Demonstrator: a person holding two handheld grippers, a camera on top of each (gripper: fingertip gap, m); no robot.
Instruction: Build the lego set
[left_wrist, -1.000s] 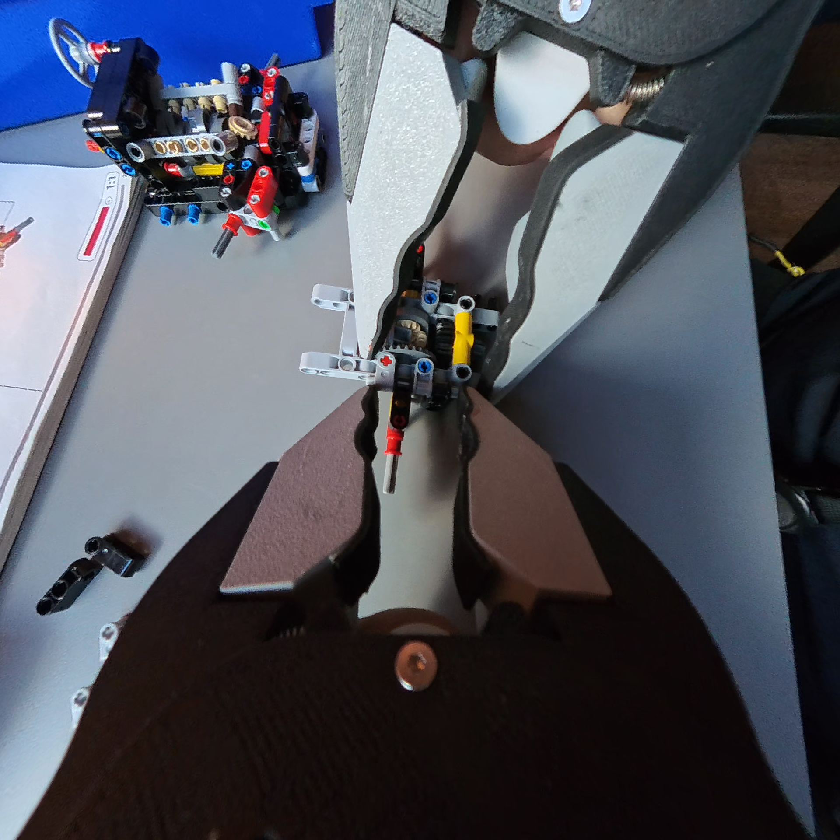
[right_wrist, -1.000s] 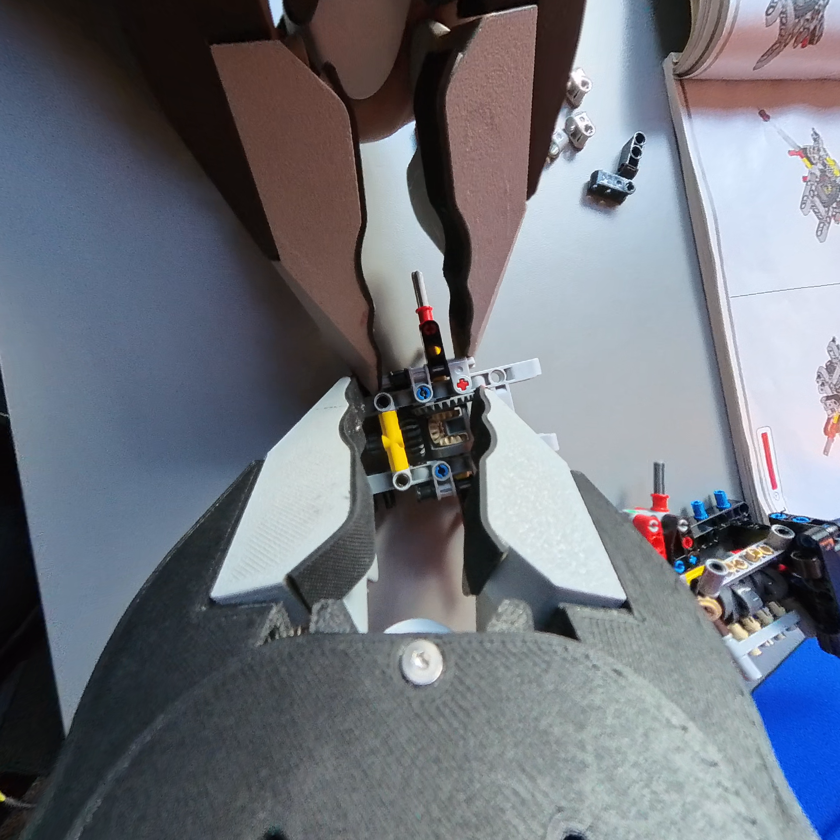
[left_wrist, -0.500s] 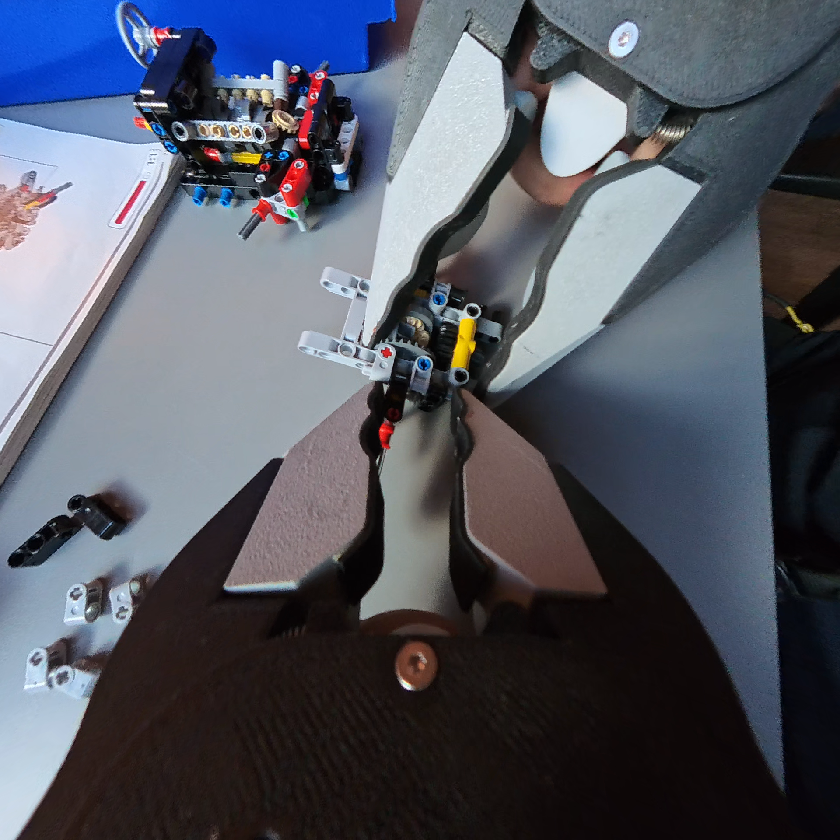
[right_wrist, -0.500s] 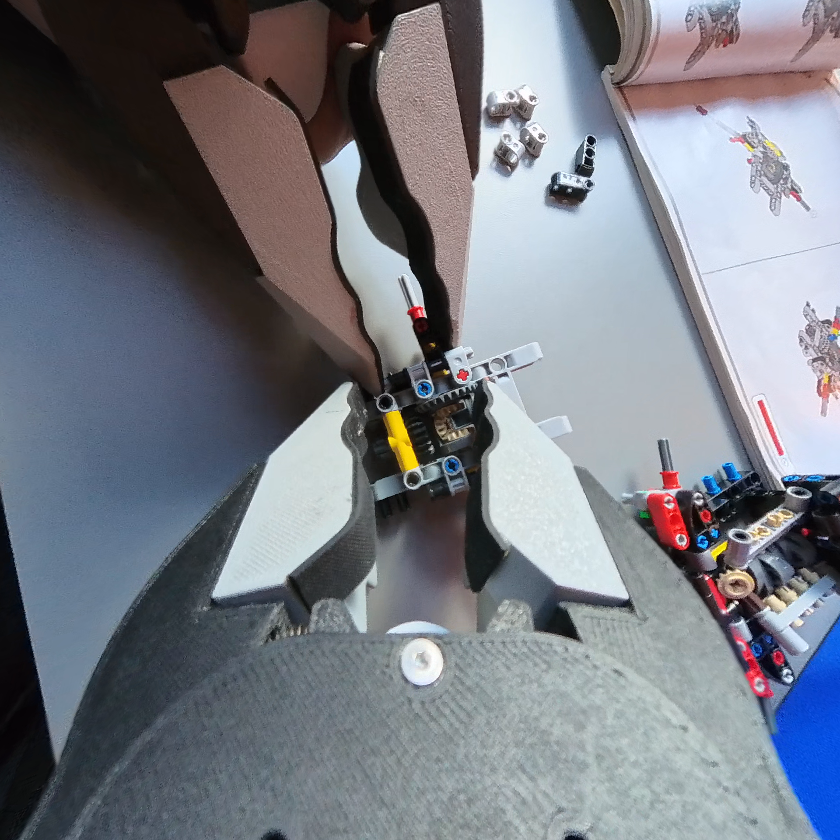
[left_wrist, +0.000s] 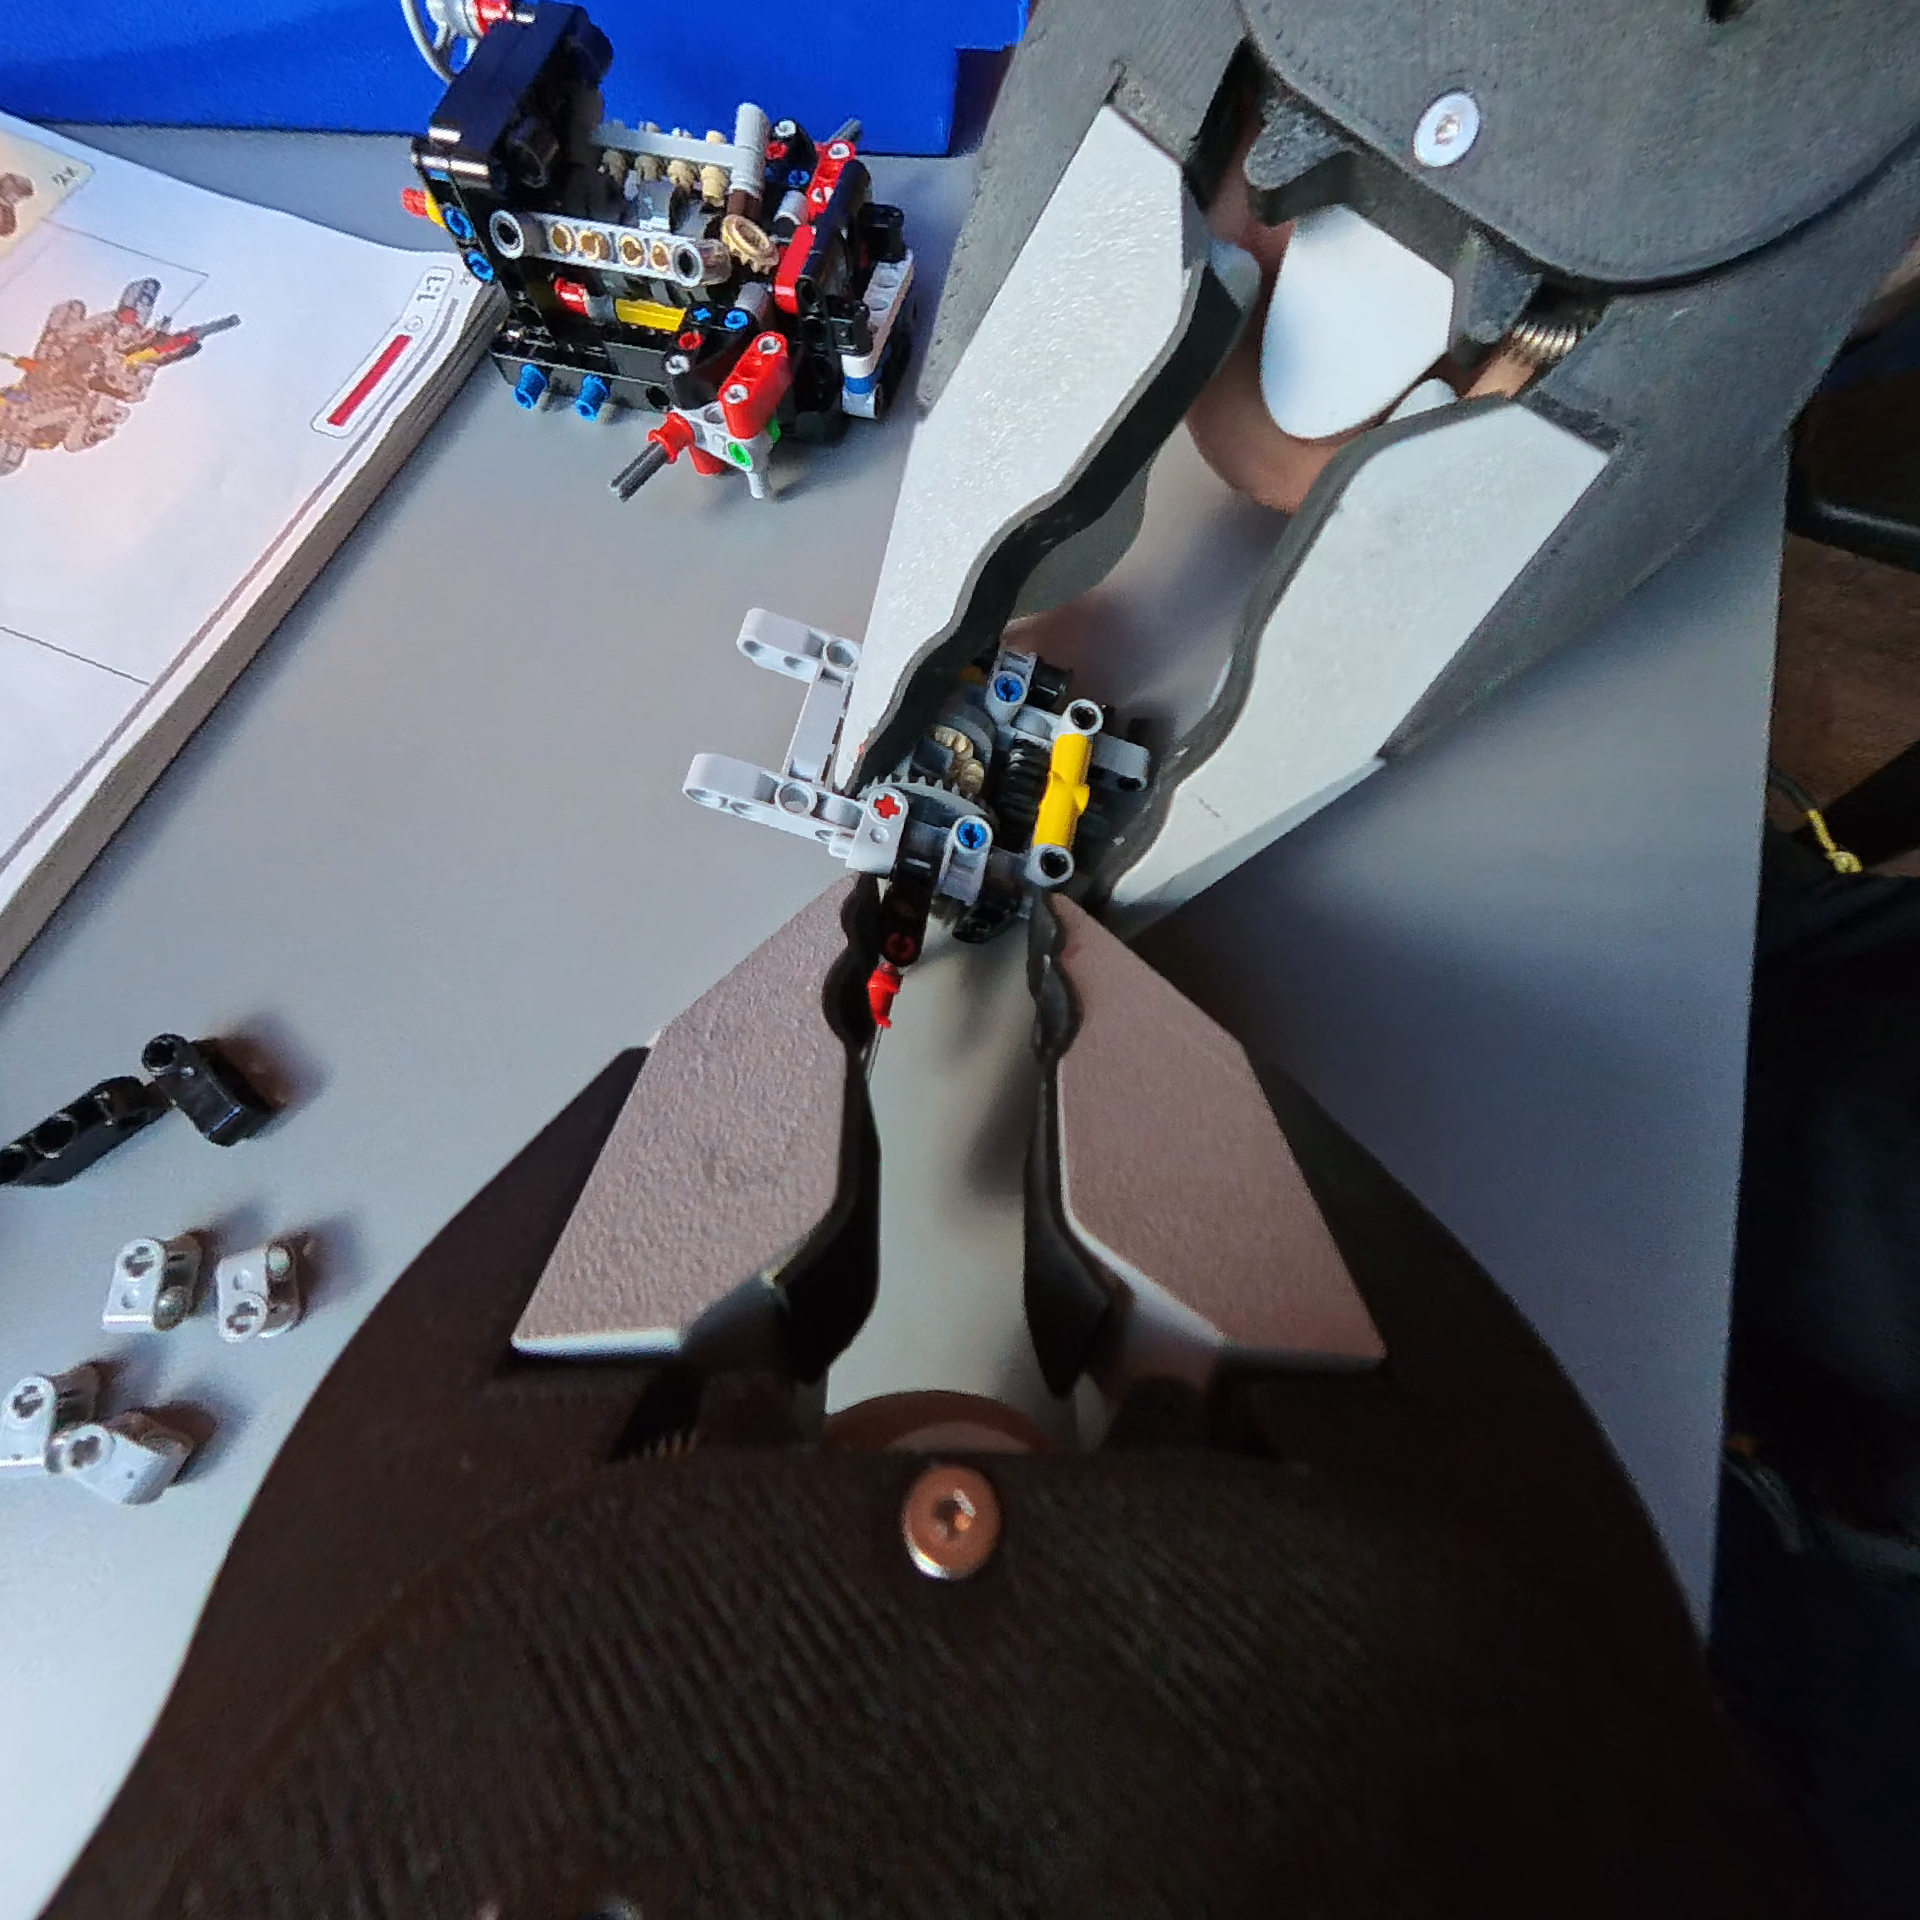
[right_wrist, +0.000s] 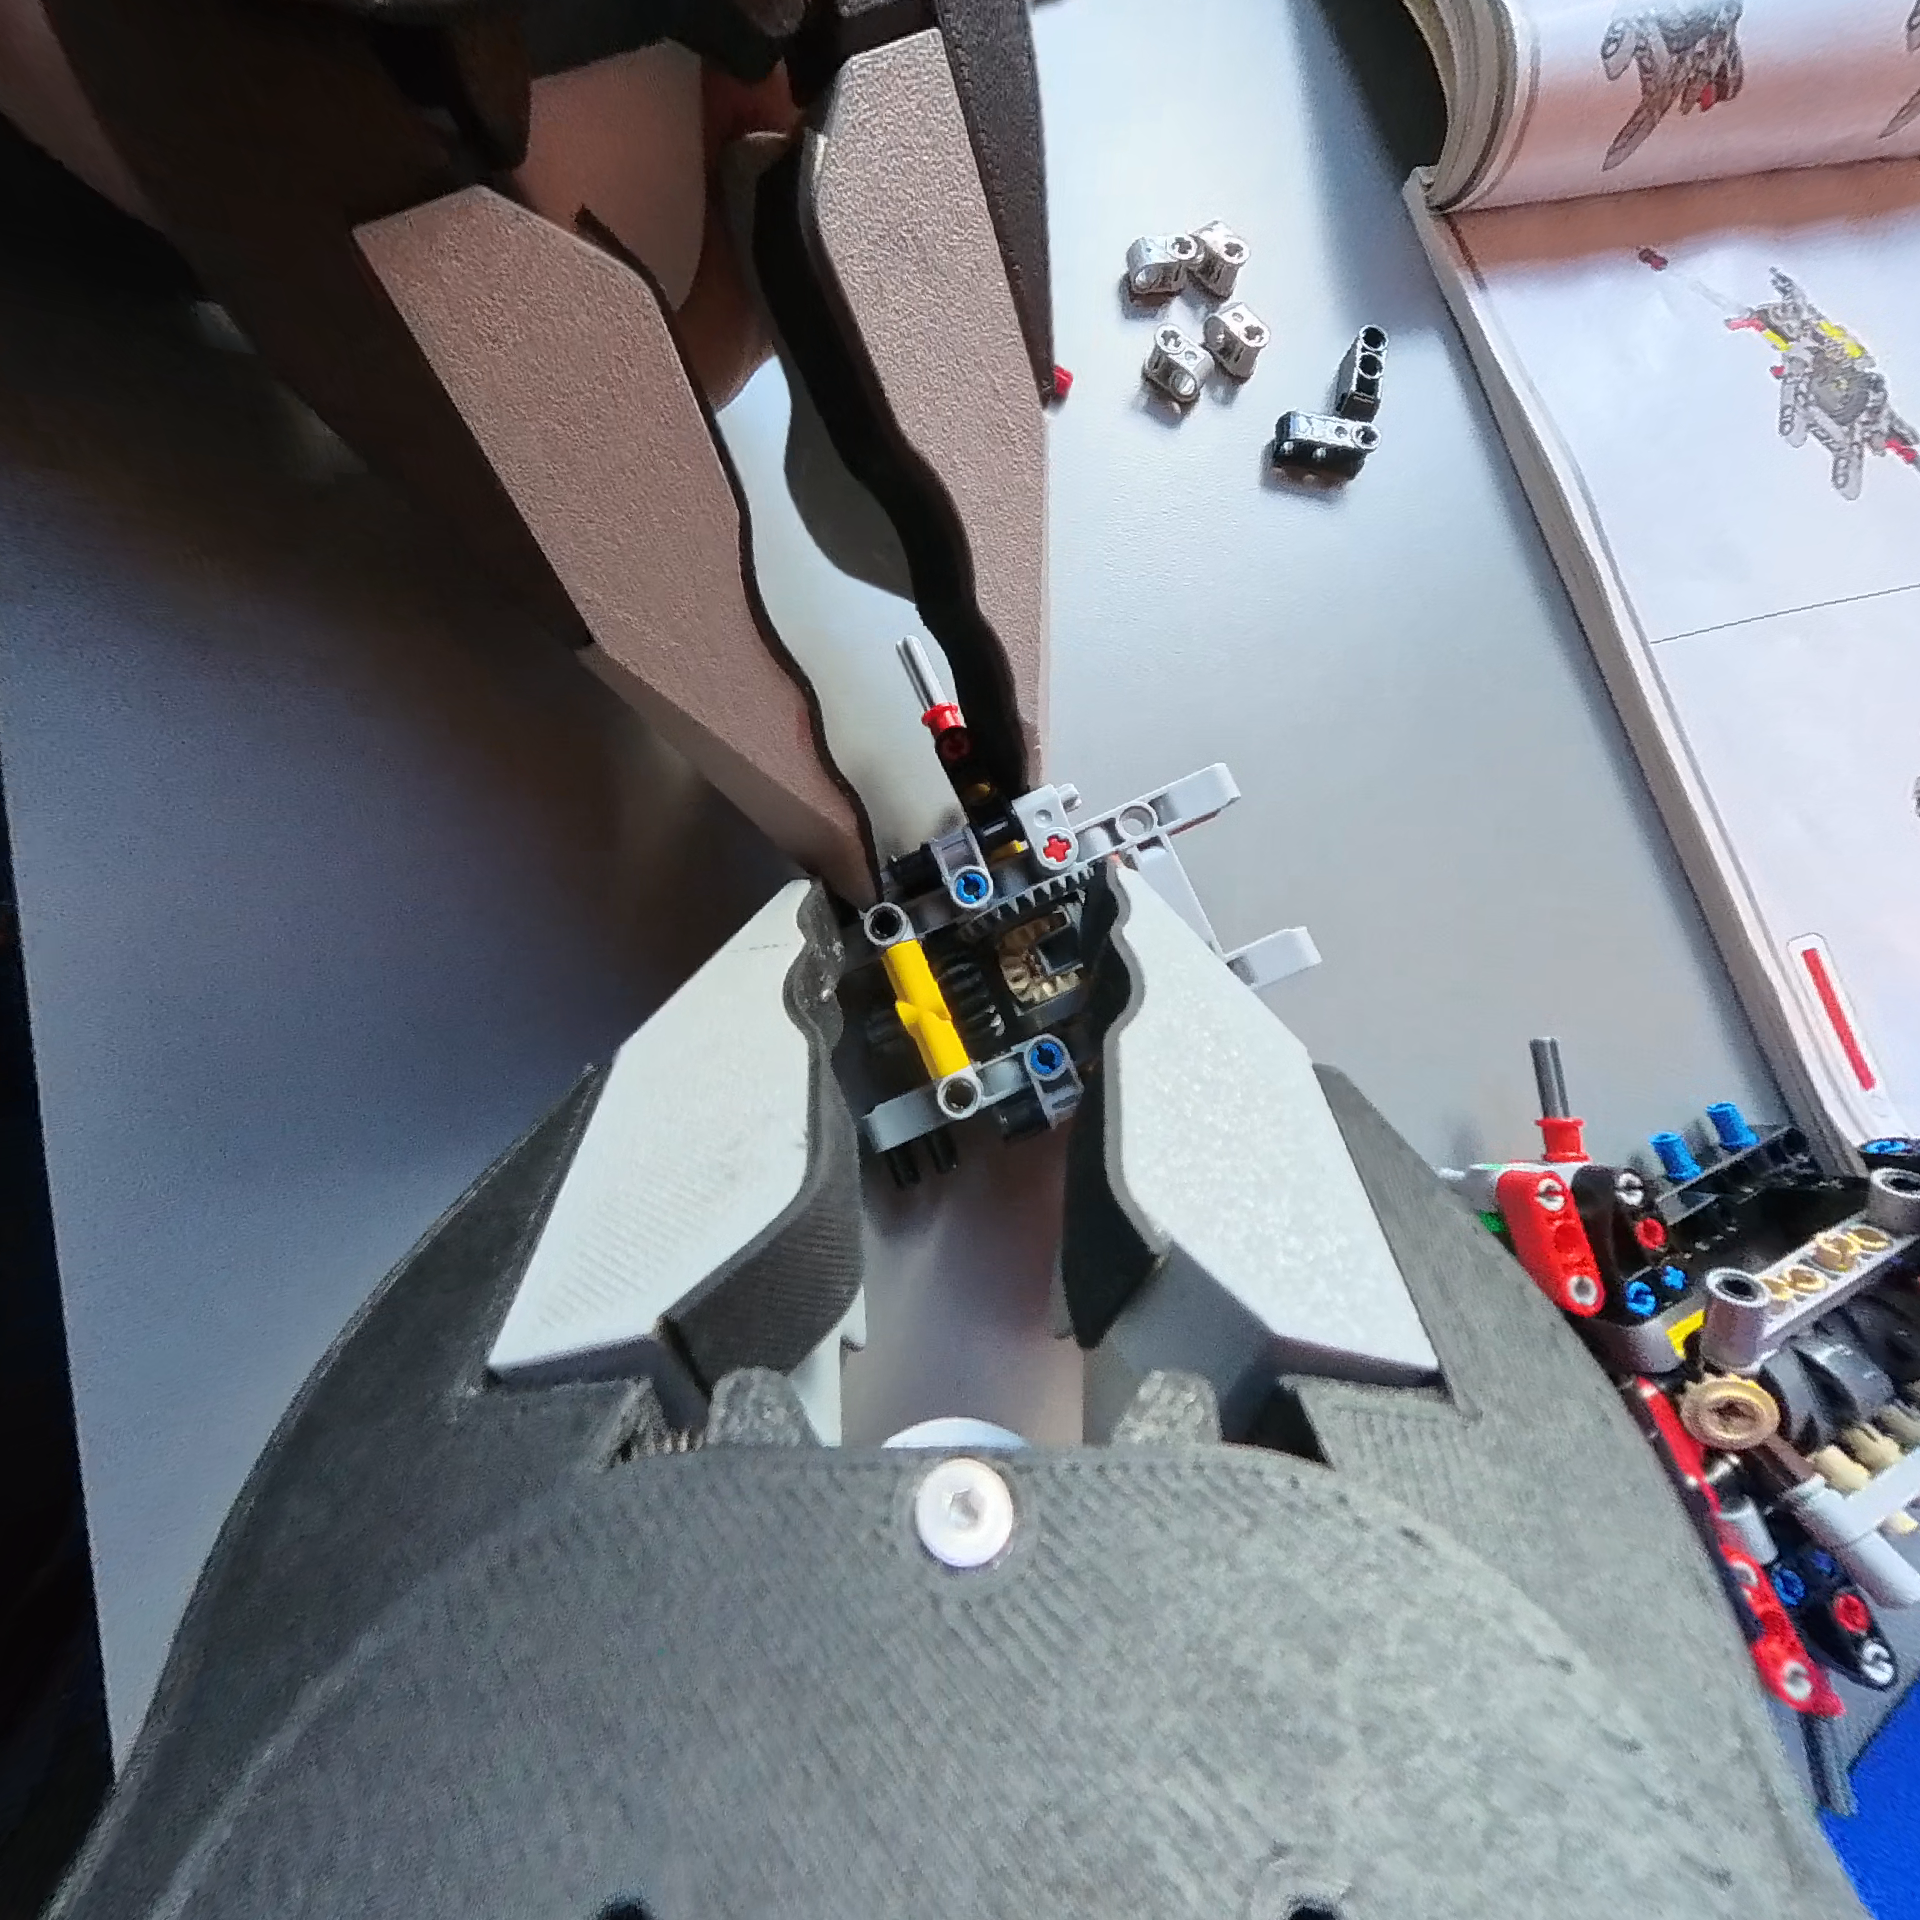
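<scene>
Two grippers met on one small gear module (right_wrist: 971, 977) above grey table (left_wrist: 520, 727). Right gripper (right_wrist: 961, 987) clamped module's sides, pads pressing. Left gripper (left_wrist: 951, 935) fingers narrowed around module's black lever end; contact unclear. Four grey connectors (left_wrist: 156, 1351), two black connectors (left_wrist: 135, 1101), one larger assembly (left_wrist: 665, 281), one open booklet (left_wrist: 156, 416) lay along table's edge.

Grey table (left_wrist: 436, 790) carrying an open instruction booklet (left_wrist: 156, 447), a large brick assembly (left_wrist: 665, 281), two black connectors (left_wrist: 135, 1101) and four small grey connectors (left_wrist: 156, 1340) lying loose beside the booklet.
</scene>
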